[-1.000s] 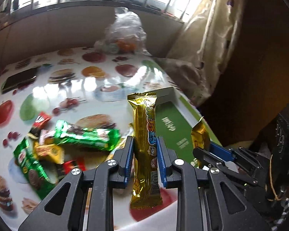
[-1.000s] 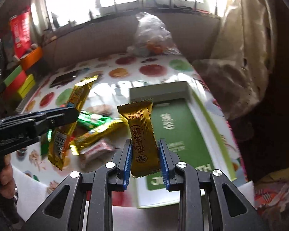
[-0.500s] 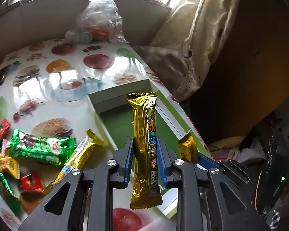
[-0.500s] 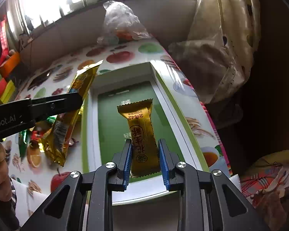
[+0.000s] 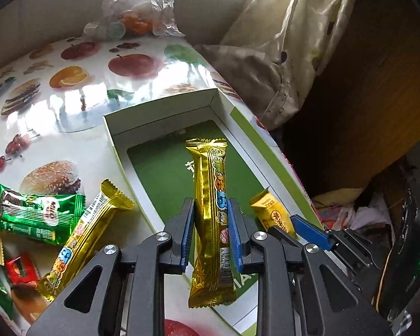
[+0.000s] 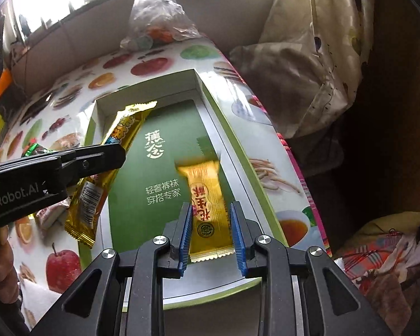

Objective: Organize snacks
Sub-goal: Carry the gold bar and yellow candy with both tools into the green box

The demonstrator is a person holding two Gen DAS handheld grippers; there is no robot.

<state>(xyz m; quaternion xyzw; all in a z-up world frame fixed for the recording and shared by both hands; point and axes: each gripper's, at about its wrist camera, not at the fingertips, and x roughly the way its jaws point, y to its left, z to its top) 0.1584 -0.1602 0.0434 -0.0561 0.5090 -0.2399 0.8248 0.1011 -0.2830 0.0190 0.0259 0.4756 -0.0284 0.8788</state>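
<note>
Now that both hands have swung off the snack pile, the open box [image 5: 165, 128] lies beneath both jaws: left gripper [image 5: 211, 233] clamps a long gold bar [image 5: 211, 196], right gripper [image 6: 211, 233] pinches a short gold wafer [image 6: 207, 196] (release looks next).

- A lived-in room of a home, not a lab or shop: the glossy table cover printed with apples, burgers and oranges [image 5: 70, 89] is household oilcloth.
- At the table's far end, against a plain beige wall under bright windows, sits a knotted clear plastic bag of small items [image 5: 137, 8].
- To the right, a cream patterned curtain [image 6: 319, 36] hangs bunched beside the table.
- Near right, crumpled checked fabric [image 6: 378, 254] lies in a heap low down.
</note>
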